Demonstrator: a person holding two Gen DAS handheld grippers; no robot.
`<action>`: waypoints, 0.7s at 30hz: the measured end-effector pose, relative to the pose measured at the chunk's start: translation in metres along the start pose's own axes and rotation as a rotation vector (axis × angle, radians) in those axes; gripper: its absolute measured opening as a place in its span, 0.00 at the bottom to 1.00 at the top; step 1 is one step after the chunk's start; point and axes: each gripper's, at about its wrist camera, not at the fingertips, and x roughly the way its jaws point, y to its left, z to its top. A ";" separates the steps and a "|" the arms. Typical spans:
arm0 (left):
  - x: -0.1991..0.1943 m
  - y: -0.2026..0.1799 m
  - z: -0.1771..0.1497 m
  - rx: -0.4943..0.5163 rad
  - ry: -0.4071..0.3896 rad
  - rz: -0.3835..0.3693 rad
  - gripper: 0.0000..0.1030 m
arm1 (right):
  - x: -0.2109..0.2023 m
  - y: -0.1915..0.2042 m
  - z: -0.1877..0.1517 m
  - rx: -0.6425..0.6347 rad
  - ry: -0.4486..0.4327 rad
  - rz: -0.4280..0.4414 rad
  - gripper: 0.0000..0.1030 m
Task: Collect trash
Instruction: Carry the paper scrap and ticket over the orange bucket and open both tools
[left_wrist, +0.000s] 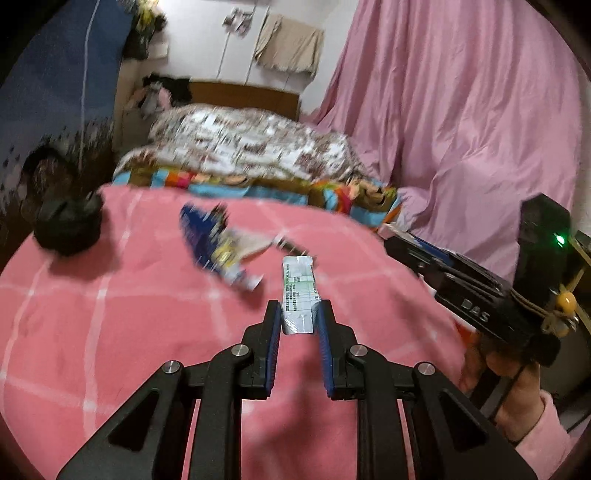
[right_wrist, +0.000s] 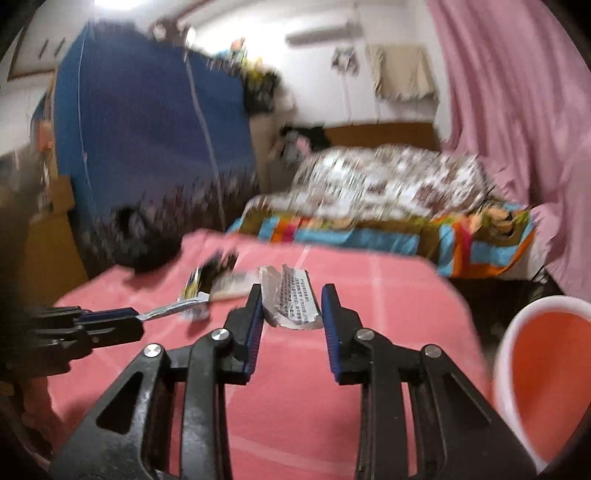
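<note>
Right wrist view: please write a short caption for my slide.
Right gripper open around a silver wrapper above the pink cloth, with an orange bucket at the right.

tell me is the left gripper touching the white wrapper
Touching: in the left wrist view the left gripper has both blue pads against the white wrapper, pinching its near end.

glossy foil wrapper (left_wrist: 297, 295) (crinkled), pink cloth cover (left_wrist: 110, 332)
</note>
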 end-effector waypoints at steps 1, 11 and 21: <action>0.000 -0.007 0.005 0.017 -0.027 -0.006 0.16 | -0.012 -0.006 0.002 0.002 -0.048 -0.024 0.25; 0.009 -0.102 0.043 0.219 -0.284 -0.149 0.16 | -0.101 -0.059 0.008 0.042 -0.322 -0.287 0.25; 0.079 -0.182 0.061 0.273 -0.169 -0.335 0.16 | -0.134 -0.128 -0.013 0.181 -0.219 -0.476 0.26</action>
